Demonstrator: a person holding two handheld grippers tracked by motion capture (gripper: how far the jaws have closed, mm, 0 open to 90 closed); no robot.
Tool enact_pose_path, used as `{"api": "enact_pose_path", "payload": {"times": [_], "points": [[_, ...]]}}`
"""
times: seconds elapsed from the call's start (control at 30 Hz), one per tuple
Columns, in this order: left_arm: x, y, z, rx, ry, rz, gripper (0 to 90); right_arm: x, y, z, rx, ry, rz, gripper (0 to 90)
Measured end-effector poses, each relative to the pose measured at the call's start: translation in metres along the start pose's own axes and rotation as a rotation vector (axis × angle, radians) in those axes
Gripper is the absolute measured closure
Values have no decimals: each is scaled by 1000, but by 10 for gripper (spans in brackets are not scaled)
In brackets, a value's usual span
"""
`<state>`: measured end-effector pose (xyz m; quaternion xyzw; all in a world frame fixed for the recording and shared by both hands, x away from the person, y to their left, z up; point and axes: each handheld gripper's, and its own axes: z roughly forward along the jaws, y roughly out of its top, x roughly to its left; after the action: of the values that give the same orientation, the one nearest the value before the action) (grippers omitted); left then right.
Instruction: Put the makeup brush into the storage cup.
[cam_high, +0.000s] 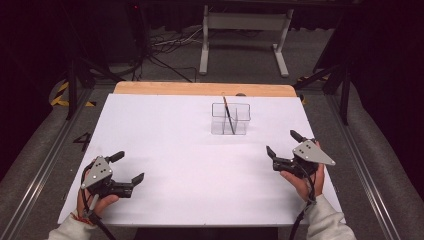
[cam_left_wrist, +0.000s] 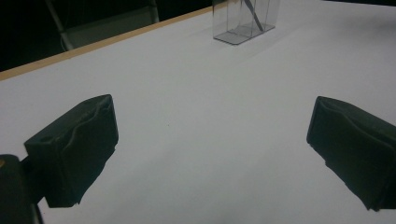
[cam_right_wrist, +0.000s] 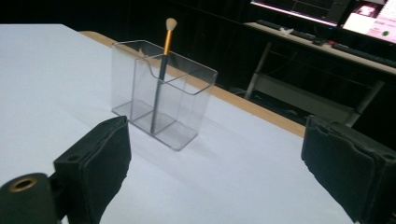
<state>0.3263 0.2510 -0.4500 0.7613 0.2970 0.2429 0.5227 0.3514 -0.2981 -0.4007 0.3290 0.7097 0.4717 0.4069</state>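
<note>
Left gripper (cam_high: 129, 166): released, jaws spread wide and holding nothing; it rests low over the near left part of the desk, well apart from the holder.

Right gripper (cam_high: 281, 141): also released, jaws wide and bare; it sits at the near right of the desk, aimed toward the holder, nearer to it than the left one.

Desk (cam_high: 165, 135): covered in plain white, with a wooden strip along its far edge.

Holder (cam_right_wrist: 161, 93): a clear plastic box with inner dividers, open at the top, standing right of middle near the far edge.

Brush (cam_right_wrist: 162, 70): a slim makeup brush standing inside the holder, in a compartment near its middle.

Brush direction: the long axis runs nearly upright with a slight lean; the pale bristle tip points up and clears the rim, the gold band sits below it, and the dark handle end rests on the holder floor.

Risk: the holder looks light, so a jaw catching its rim could likely tip or slide it.

Risk: only the thin top of the brush is exposed, so an off-centre pinch may let it slip or crush the bristles.
</note>
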Motion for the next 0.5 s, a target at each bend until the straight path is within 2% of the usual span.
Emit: {"api": "enact_pose_path", "payload": {"times": [0.07,0.5], "points": [[0,0,0,-3,-2,1,28,0,-3,-1,6,14,3,84],[0,0,0,2,-5,5,27,-1,-19,-12,31,4,-7,76]]}}
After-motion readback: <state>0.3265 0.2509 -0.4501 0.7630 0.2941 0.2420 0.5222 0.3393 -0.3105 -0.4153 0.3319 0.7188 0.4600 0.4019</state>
